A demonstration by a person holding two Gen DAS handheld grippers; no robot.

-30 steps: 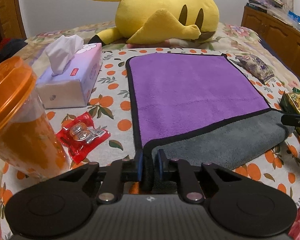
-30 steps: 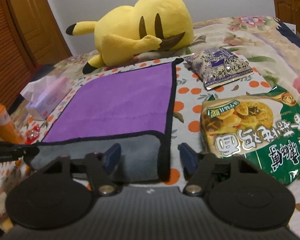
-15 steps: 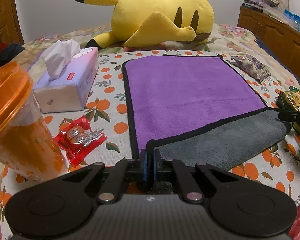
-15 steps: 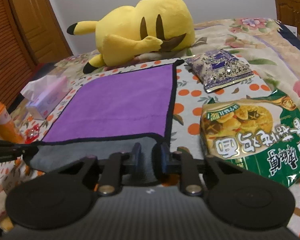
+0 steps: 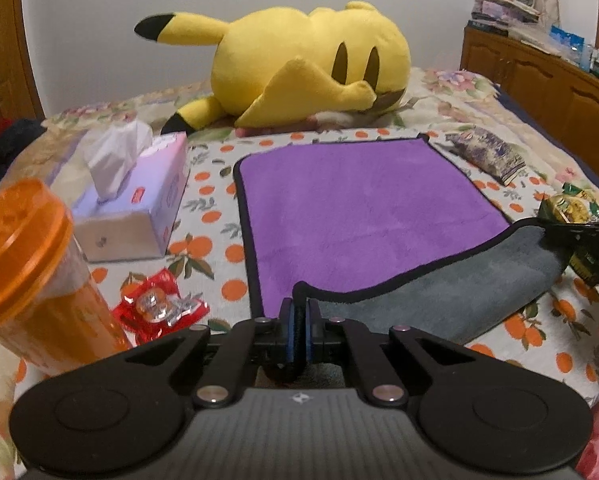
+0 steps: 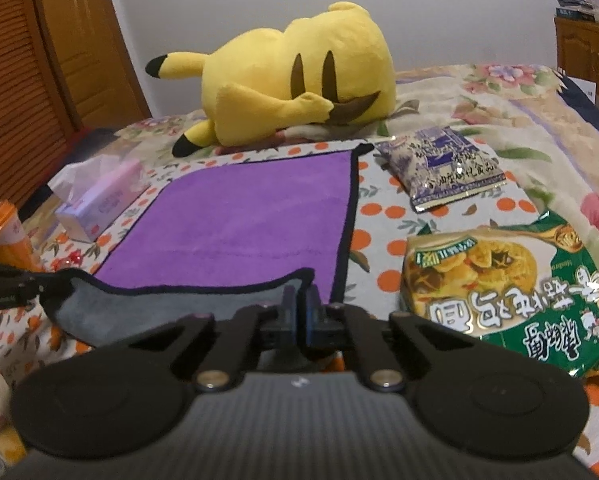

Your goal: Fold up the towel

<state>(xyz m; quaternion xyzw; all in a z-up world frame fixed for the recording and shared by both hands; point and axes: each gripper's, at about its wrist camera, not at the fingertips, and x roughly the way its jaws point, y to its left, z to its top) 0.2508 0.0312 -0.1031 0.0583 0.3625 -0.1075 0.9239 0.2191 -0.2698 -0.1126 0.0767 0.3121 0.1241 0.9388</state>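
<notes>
A purple towel [image 5: 363, 208] with a grey underside and black hem lies on the bed; it also shows in the right wrist view [image 6: 243, 220]. Its near edge is turned up and shows grey [image 5: 451, 296]. My left gripper [image 5: 298, 312] is shut on the near left corner, lifted off the bed. My right gripper [image 6: 298, 300] is shut on the near right corner, also lifted. The right gripper shows at the right edge of the left wrist view [image 5: 579, 232], and the left gripper at the left edge of the right wrist view [image 6: 7, 284].
A yellow plush toy [image 5: 299, 76] lies beyond the towel. A tissue box [image 5: 131, 200], an orange cup [image 5: 23, 272] and a red wrapper [image 5: 159, 308] are on the left. A purple snack bag [image 6: 443, 164] and a green noodle bag [image 6: 507, 276] are on the right.
Both grippers closed on the towel's near corners, the right from wide open, and lifted them. The near edge has risen and moved a little toward the far side.
</notes>
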